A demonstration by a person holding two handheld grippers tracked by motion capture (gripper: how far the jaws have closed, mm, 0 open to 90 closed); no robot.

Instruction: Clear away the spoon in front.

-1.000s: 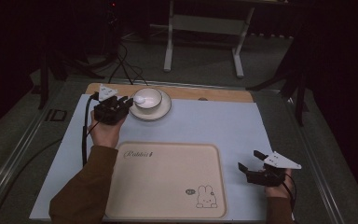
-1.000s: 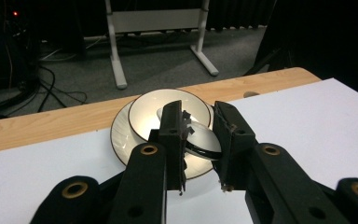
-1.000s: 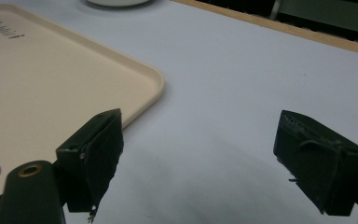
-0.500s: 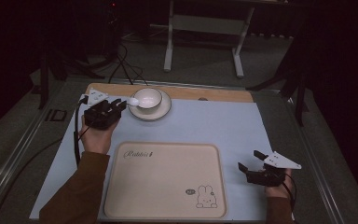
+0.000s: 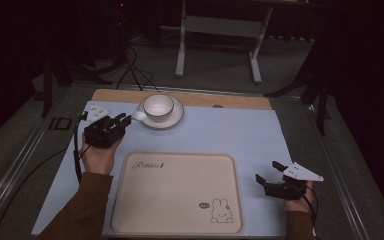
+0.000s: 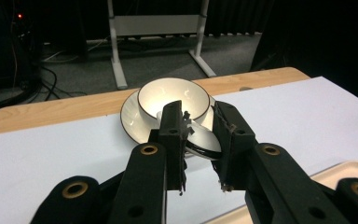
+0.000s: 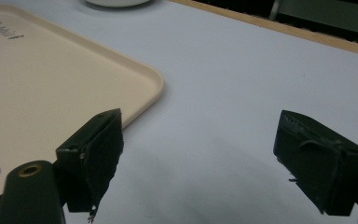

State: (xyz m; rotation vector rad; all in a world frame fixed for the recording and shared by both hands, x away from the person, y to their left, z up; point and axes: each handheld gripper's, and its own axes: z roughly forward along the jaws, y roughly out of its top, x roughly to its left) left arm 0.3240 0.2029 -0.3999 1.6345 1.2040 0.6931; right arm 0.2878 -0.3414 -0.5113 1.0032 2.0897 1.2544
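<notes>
- White bowl (image 6: 173, 96) on its saucer (image 5: 173, 120) sits just ahead of my left gripper (image 5: 120, 121), at the far edge of the pale blue mat (image 5: 220, 130).
- Between that gripper's jaws I see a white spoon (image 6: 200, 135); the jaws stand narrowly apart, and I cannot tell whether they grip it.
- My right gripper (image 5: 269, 172) rests on the mat with jaws wide apart, the beige tray (image 7: 37, 79) just to its left.

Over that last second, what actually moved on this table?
The left gripper drew back from the bowl, toward the person, carrying a white spoon out with it. The saucer, tray and the open right gripper stayed put.
</notes>
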